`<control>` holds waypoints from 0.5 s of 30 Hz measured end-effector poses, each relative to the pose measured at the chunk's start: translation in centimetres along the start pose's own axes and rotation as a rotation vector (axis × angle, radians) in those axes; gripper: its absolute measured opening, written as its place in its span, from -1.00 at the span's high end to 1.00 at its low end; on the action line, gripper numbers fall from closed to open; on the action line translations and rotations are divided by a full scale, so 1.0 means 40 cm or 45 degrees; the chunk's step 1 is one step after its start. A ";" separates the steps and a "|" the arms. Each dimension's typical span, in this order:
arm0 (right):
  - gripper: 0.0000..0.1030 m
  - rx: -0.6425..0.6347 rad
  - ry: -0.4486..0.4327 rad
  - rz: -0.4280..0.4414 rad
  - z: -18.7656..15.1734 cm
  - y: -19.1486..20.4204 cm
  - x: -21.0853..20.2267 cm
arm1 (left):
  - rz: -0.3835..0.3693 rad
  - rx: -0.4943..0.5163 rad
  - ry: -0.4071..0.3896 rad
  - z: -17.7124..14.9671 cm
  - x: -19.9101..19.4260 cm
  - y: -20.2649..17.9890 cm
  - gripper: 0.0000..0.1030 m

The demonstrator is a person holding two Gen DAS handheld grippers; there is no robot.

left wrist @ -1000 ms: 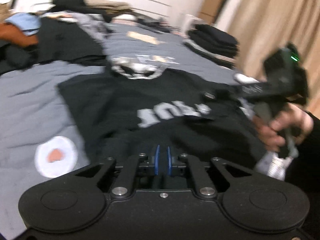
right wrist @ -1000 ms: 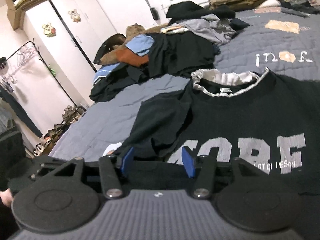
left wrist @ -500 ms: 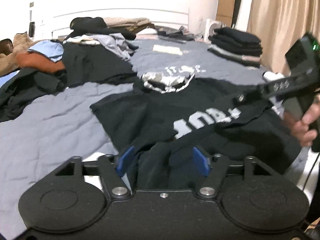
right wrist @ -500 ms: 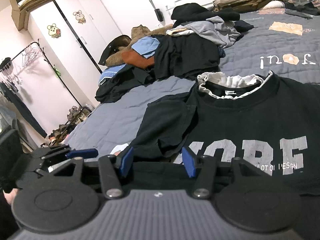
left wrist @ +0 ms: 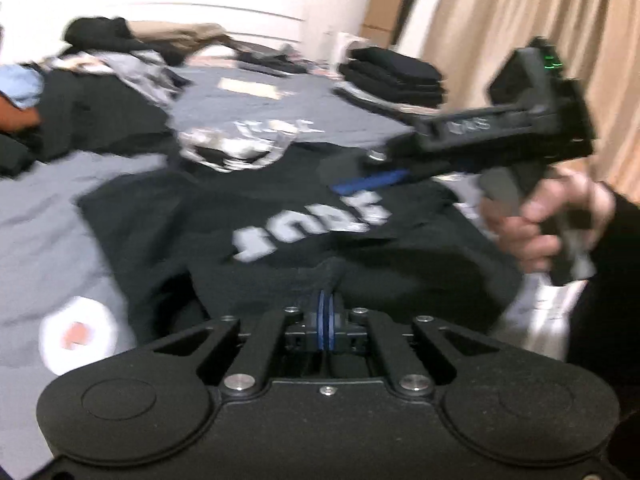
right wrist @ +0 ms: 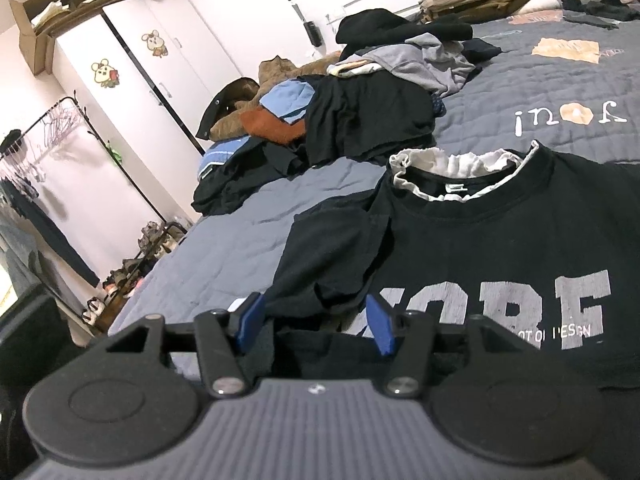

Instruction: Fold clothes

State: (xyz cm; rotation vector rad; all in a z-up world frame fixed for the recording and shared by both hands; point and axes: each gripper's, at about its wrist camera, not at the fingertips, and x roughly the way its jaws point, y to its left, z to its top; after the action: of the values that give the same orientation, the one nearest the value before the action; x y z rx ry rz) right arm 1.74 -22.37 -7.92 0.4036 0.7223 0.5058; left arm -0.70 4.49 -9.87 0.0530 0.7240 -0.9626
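Grey quilted bedding [right wrist: 256,240] covers a wide bed that fills both wrist views, with a white wardrobe [right wrist: 132,76] bearing two cartoon mouse stickers and a clothes rack [right wrist: 60,128] standing against the wall at far left in the right wrist view. Along the bed's left edge and toward its far end lies a heap of unfolded clothes [right wrist: 360,120] in black, blue, rust and grey. Near the bed's near edge a black T-shirt [right wrist: 500,248] with grey block lettering lies front up, its collar toward the far end and its left sleeve crumpled beside the chest.

Seen from the left wrist camera, which is blurred, the left tool [left wrist: 326,322] has its blue pads pressed together on a raised fold of the black T-shirt [left wrist: 280,208] at the hem. To its right, the right tool [left wrist: 372,182] reaches in over the shirt's printed chest, gripped by a hand [left wrist: 544,224] in a dark sleeve. From its own camera, the right tool [right wrist: 316,322] has its jaws spread and opening, dark cloth lying between the blue pads without being pinched. A stack of folded dark clothes [left wrist: 394,78] sits near the bed's far right corner, in front of beige curtains [left wrist: 520,20].
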 end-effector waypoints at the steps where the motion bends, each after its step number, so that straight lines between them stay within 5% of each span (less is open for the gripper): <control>1: -0.08 0.004 -0.004 0.002 0.002 -0.002 -0.002 | -0.040 0.012 0.021 -0.004 0.011 -0.014 0.96; 5: -0.09 0.016 -0.013 0.002 0.007 -0.008 -0.008 | -0.158 0.077 0.144 -0.029 0.083 -0.080 0.96; 11: -0.10 0.010 -0.005 -0.002 0.004 -0.008 -0.003 | -0.123 0.098 0.235 -0.040 0.110 -0.093 0.90; 15: -0.10 0.003 0.002 -0.013 0.008 -0.008 0.010 | -0.101 0.031 -0.002 0.014 0.012 -0.057 -0.03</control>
State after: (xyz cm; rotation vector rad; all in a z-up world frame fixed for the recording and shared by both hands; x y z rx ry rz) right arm 2.30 -22.46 -8.05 0.4018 0.7264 0.4959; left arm -1.95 2.59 -9.11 0.0451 0.7174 -1.0475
